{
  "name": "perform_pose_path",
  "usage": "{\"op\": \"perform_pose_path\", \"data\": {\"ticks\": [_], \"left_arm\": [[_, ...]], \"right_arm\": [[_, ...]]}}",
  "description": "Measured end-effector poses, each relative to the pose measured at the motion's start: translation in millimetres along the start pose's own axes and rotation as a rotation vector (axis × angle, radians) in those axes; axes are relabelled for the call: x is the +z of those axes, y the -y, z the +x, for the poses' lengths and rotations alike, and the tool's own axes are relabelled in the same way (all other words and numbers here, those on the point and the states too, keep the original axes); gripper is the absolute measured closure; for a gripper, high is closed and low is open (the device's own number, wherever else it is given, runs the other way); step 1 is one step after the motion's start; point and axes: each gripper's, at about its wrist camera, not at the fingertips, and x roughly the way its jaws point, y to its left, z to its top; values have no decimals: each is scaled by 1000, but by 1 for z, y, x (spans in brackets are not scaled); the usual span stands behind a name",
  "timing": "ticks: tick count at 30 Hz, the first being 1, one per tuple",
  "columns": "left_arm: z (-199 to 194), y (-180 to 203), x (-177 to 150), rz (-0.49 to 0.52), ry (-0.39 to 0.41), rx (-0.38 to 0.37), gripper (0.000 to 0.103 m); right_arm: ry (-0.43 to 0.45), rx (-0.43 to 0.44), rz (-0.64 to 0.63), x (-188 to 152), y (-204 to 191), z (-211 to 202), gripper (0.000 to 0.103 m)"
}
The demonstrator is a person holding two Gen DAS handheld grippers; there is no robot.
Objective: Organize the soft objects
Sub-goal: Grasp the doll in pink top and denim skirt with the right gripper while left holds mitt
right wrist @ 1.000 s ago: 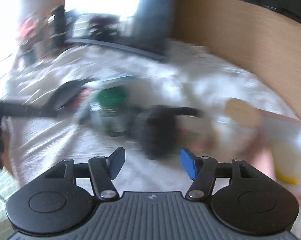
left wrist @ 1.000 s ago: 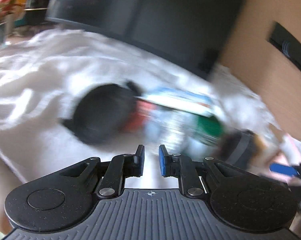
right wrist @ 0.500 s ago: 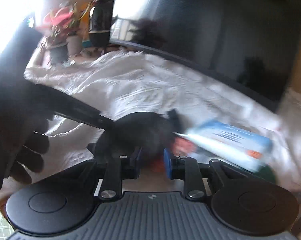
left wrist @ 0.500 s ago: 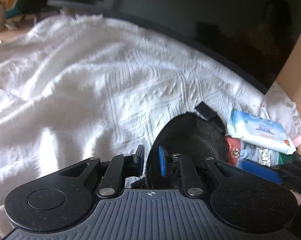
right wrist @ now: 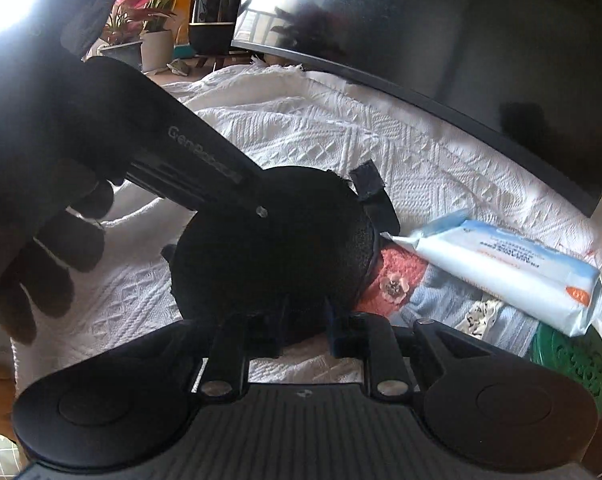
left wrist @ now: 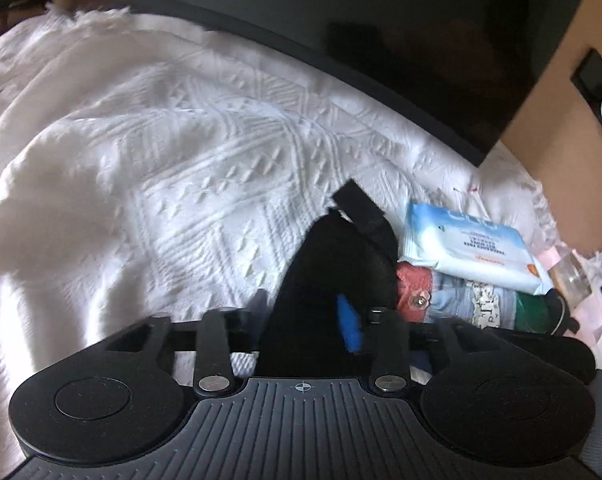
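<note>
A black cap (right wrist: 269, 248) lies on the white textured bedspread (right wrist: 341, 144). My left gripper (left wrist: 305, 320) has its jaws around the cap's edge (left wrist: 333, 272), with black fabric between the fingers. My right gripper (right wrist: 305, 320) is at the cap's near rim with its jaws narrowly apart around the fabric. The left gripper's body and gloved hand (right wrist: 41, 200) reach in from the left in the right wrist view. Right of the cap lie a pink knitted piece (right wrist: 393, 276), a light blue garment (right wrist: 445, 304) and a wet-wipes pack (right wrist: 509, 268).
A large black screen (right wrist: 461, 40) stands along the back of the bedspread. A green lidded item (right wrist: 573, 360) sits at the right, next to the garments. Potted plants (right wrist: 141, 28) stand at the far left. A wooden panel (left wrist: 561, 120) rises at the right.
Both grippers have moved in onto the black cap. The left jaws, nearly shut and empty before, now hold cap fabric between them. The right jaws sit at the cap's rim.
</note>
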Motion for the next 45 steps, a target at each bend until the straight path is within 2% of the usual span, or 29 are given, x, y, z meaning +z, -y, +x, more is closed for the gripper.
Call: {"op": "perform_pose_path", "data": {"ticks": [1, 2, 3, 5, 7, 10, 12, 14, 16, 18, 21, 24, 26, 30, 35, 40, 45], "left_arm": [[2, 1, 0, -6, 2, -1, 52], [7, -1, 0, -37, -7, -28, 55], [13, -3, 0, -75, -27, -64, 53], [21, -3, -2, -121, -58, -83, 53], [18, -2, -2, -126, -44, -78, 58], [1, -6, -9, -191, -26, -102, 73], [-18, -7, -17, -207, 18, -115, 79], [-37, -5, -27, -203, 66, -78, 79], [-53, -5, -37, -185, 119, -23, 79], [-65, -8, -44, -183, 159, 38, 79], [-72, -11, -48, -195, 175, 97, 79], [-74, -11, -54, -199, 176, 89, 79], [-71, -10, -60, -186, 166, 85, 79], [-70, -7, -67, -154, 167, 59, 79], [-66, 4, -69, -102, 141, 100, 79], [-59, 4, -69, -92, 115, 116, 79], [-72, -11, -73, -213, 229, 183, 79]], "right_arm": [[4, 4, -2, -1, 1, -1, 84], [7, 8, -5, -2, 1, -1, 84], [8, 15, -10, -3, 2, -2, 84], [5, 29, -16, -3, 3, -2, 84], [4, 40, -24, -5, 5, -3, 84], [-12, 65, -20, -6, 9, -11, 84], [-26, 106, -12, 2, 18, -26, 84], [-11, 159, -20, 17, 33, -50, 74], [-1, 199, -35, 36, 57, -71, 30], [-23, 216, -61, 59, 84, -81, 20], [-167, 227, -113, 88, 114, -62, 20], [-316, 181, -176, 101, 127, -27, 20], [-360, 144, -202, 97, 129, -11, 20], [-468, 182, -180, 95, 131, 24, 20], [-495, 184, -161, 101, 122, 27, 24], [-462, 247, -89, 111, 101, 14, 25], [-468, 325, 11, 103, 68, 8, 24]]}}
